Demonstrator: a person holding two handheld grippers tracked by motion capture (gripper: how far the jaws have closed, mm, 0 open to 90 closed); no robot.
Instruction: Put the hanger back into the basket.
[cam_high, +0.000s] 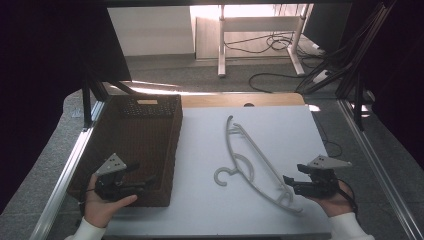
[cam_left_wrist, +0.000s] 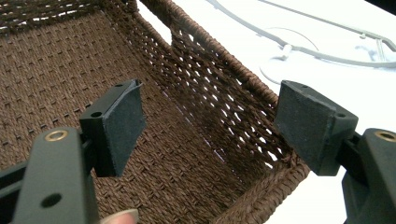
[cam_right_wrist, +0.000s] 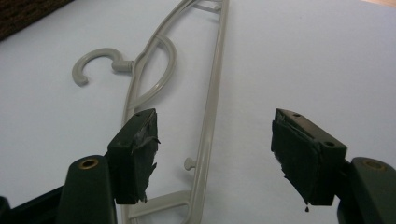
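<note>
Basket (cam_high: 165, 150) brown woven fibre, rough; hanger (cam_high: 260, 165) smooth grey plastic; tabletop (cam_high: 200, 210) matt white.

We wear white sleeves (cam_high: 345, 226). Our left gripper (cam_left_wrist: 210, 126) and right gripper (cam_right_wrist: 215, 149) are black with brass-coloured screws; at twelve o'clock on each sits a grey three-cornered plate (cam_high: 111, 164). The right pads (cam_right_wrist: 140, 154) look frayed.

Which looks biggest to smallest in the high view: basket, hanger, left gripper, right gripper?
1. Basket.
2. Hanger.
3. Left gripper and right gripper: look about alike, so no ranking between them.
</note>
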